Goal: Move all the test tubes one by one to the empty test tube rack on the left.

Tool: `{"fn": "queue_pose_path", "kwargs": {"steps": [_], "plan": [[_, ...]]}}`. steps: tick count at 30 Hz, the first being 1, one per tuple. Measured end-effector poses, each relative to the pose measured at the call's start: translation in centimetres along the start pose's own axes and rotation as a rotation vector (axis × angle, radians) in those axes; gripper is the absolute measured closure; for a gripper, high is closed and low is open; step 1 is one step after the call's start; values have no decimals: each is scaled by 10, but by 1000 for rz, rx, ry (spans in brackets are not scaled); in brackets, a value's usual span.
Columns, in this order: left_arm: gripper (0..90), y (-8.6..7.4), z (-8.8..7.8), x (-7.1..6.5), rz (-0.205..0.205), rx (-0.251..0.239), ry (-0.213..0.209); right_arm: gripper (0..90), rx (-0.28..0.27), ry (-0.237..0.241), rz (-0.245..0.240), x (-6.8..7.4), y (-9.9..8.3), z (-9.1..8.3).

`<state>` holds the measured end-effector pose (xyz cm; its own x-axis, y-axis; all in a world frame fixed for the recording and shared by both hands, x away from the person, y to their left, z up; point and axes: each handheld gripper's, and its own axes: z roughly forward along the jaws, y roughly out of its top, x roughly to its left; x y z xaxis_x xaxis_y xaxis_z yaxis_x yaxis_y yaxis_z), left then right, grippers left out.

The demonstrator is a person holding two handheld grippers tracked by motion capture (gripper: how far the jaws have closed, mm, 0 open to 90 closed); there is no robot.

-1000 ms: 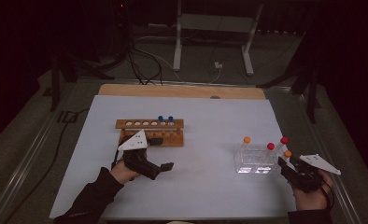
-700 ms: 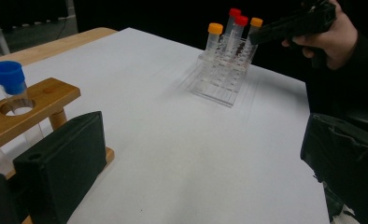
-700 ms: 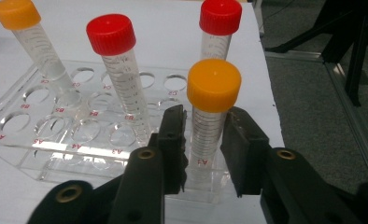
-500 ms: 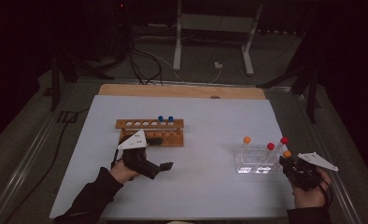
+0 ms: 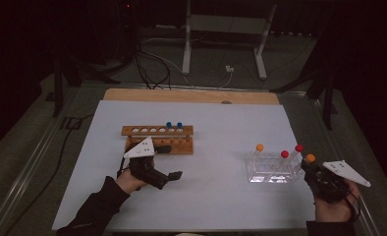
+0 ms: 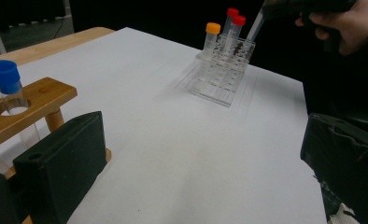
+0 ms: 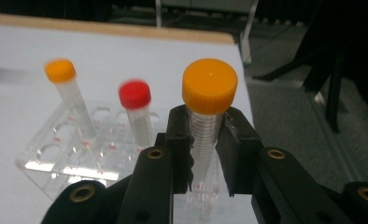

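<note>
The orange-capped tube [image 7: 205,126] stands at the near right corner of the clear rack [image 7: 56,161], its lower end still down in a rack hole, and the right gripper [image 7: 204,154] has just been closing on it: the jaws now pinch the tube's clear body just under the cap. By my reading the step in hand is the lift-out, with the grasp made and the tube not yet free of the rack. Beside it in the rack stand a red-capped tube [image 7: 138,114] and a second orange-capped one [image 7: 70,95], with another red-capped tube [image 5: 297,149] at the far side. The next move calls for a straight pull upward so the tube clears its hole without tipping the light rack or knocking its neighbours. Well left of the rack on the white surface [image 5: 221,128], the left gripper [image 5: 174,175] rests with jaws wide apart and nothing between them, just in front of the wooden rack [image 5: 157,132] holding two blue-capped tubes [image 5: 174,126], a likely destination.
</note>
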<state>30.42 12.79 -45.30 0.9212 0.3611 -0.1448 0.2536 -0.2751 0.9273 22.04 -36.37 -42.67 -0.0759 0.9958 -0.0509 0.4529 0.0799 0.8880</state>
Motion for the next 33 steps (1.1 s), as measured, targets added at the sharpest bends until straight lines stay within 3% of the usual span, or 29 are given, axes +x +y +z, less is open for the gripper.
{"fn": "queue_pose_path", "kwargs": {"steps": [5,11,17,33], "plan": [[12,0,0,0,-1,0,-3,750,-46,16,-27,7,11,-14],[12,1,1,-1,1,5,-7,750,-49,99,-74,29,17,-18],[12,3,1,-2,4,8,-12,750,-35,196,-90,49,21,-13],[12,10,5,-6,17,22,-47,750,26,399,-177,109,21,12]]}}
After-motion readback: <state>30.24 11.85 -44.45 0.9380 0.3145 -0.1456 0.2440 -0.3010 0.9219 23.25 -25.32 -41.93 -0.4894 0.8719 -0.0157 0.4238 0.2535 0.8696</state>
